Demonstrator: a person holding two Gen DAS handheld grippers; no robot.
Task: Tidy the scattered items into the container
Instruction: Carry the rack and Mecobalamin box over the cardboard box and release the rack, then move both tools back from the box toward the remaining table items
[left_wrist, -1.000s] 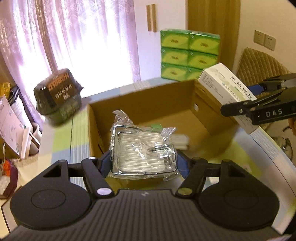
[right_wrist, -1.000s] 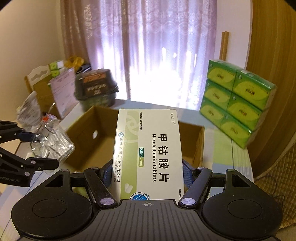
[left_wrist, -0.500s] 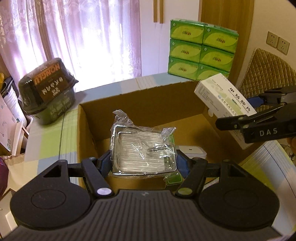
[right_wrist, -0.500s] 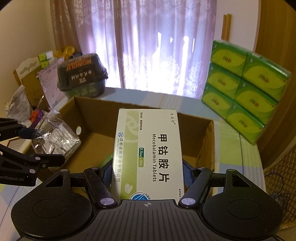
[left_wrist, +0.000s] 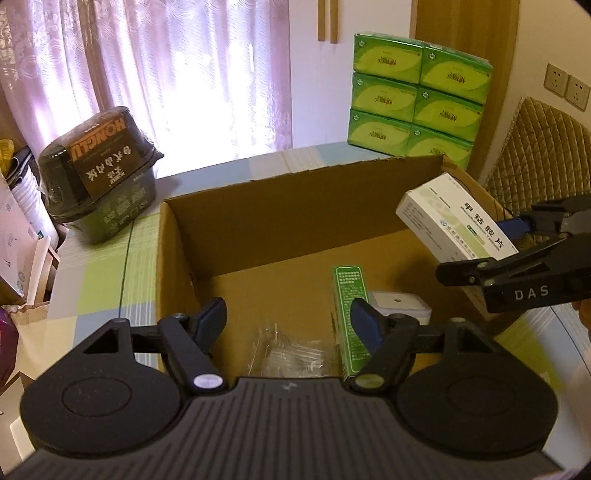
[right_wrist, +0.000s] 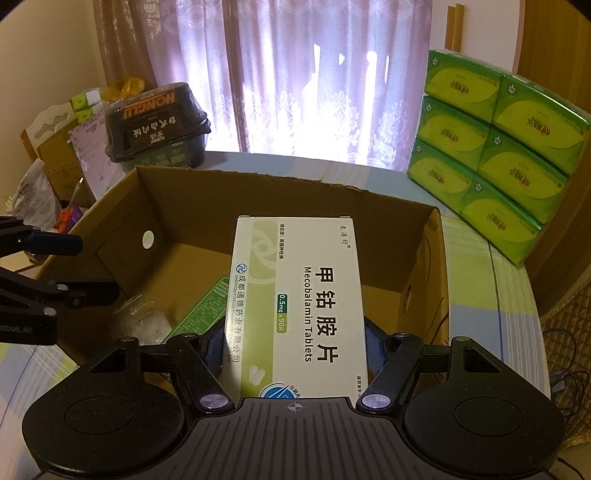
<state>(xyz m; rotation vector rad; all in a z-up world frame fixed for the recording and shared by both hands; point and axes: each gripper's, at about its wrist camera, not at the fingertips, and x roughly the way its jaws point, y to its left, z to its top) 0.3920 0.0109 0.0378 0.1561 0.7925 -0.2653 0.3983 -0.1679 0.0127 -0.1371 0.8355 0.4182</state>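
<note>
Straight ahead of both tools, sheer lilac curtains (left_wrist: 166, 81) glow with daylight from the window behind them. To the right of the tools stands a wooden panel (left_wrist: 465, 44), then a cream wall with sockets (left_wrist: 567, 86), and below it a quilted chair back (left_wrist: 535, 158). A checked tablecloth (right_wrist: 495, 288) lies beneath.

A cardboard box (left_wrist: 236, 229) is sitting on the table (left_wrist: 99, 258). Inside it, a plastic-wrapped packet (left_wrist: 291, 356) is lying left of a carton (left_wrist: 349, 306), with a small case (left_wrist: 400, 308) to its right. Stacked tissue packs (left_wrist: 417, 96) are standing behind the box, and a rice bowl (left_wrist: 99, 177) is sitting behind-left.
</note>
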